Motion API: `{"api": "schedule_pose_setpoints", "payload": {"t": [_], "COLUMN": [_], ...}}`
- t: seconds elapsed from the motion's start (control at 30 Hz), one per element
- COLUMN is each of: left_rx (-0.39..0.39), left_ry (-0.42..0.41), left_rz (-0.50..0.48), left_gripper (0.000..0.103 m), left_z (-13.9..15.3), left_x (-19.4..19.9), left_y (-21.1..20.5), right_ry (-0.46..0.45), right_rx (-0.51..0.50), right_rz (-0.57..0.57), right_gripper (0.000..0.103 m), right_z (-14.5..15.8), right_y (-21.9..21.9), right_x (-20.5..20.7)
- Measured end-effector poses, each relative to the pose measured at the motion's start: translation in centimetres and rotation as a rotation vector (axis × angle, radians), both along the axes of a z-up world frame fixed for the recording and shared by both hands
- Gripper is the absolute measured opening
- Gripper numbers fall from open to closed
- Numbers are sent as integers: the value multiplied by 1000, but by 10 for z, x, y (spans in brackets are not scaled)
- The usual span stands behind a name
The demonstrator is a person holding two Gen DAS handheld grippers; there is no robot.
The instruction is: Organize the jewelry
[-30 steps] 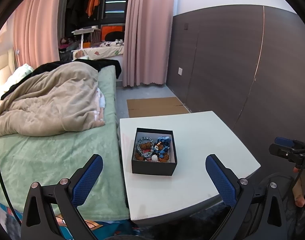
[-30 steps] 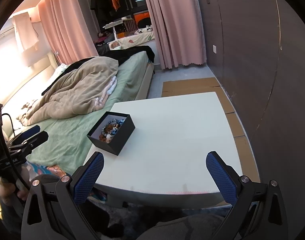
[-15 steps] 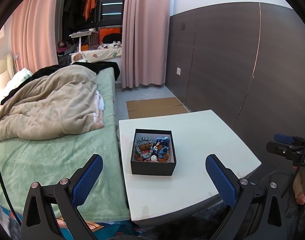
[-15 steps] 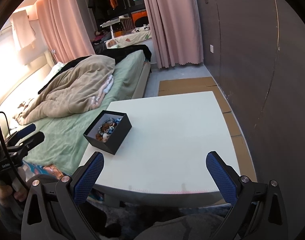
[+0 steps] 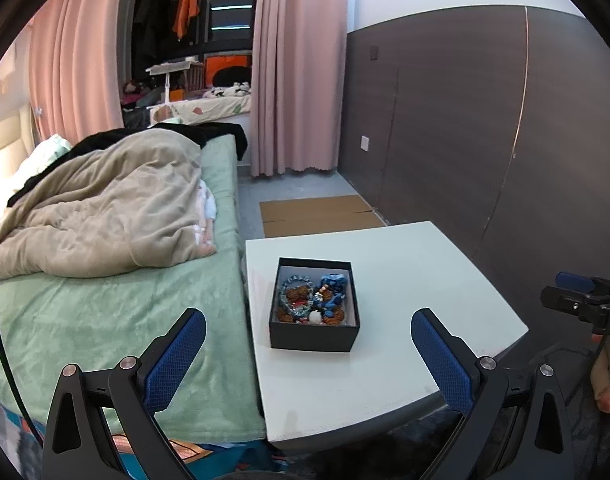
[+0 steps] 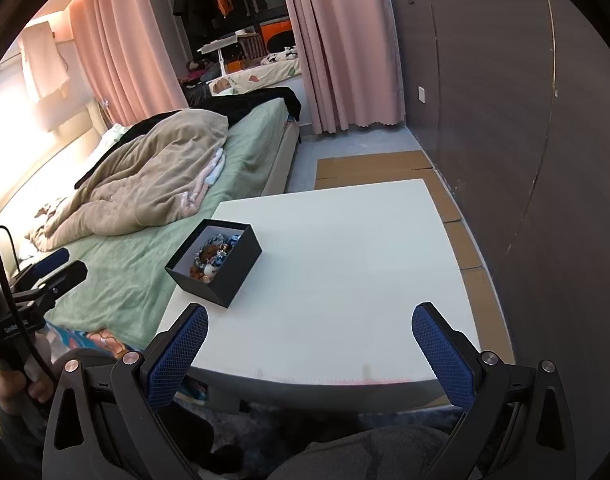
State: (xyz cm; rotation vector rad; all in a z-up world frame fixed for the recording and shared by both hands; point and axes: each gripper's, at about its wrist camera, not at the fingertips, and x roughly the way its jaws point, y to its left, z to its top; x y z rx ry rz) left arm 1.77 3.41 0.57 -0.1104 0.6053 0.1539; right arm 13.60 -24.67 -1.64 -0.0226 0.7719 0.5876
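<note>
A black open box [image 5: 314, 334] stands near the left edge of a white table [image 5: 405, 280]. It holds a tangle of jewelry [image 5: 313, 300]: brown, blue and grey beaded pieces. The box also shows in the right wrist view [image 6: 241, 264], with the jewelry [image 6: 211, 256] inside. My left gripper [image 5: 307, 332] is open and empty, held back from the table's near edge, in line with the box. My right gripper [image 6: 309, 332] is open and empty, over the table's near edge, right of the box.
A bed [image 5: 117, 300] with a green sheet and a beige blanket [image 5: 105, 216] adjoins the table's left side. A dark panelled wall [image 5: 485, 140] runs along the right. Flat cardboard [image 5: 317, 212] lies on the floor beyond the table. Pink curtains [image 5: 297, 68] hang behind.
Both grippers have shifted slightly, so the box and table sit a little differently in view. Both stay open and empty. The box has not moved.
</note>
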Motion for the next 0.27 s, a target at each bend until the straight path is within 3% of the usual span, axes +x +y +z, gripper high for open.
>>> {"api": "schedule_pose_setpoints", "payload": {"t": [0.27], "left_rx": [0], "left_ry": [-1], "left_rz": [-5], "left_gripper": [102], "left_z": [0], "left_x": [-1], "left_y": [0], "right_ry": [2], "right_rx": [2], "right_rz": [2], "right_gripper": [103], "right_z": [-2], "right_y": [-1], "right_x": [1]}}
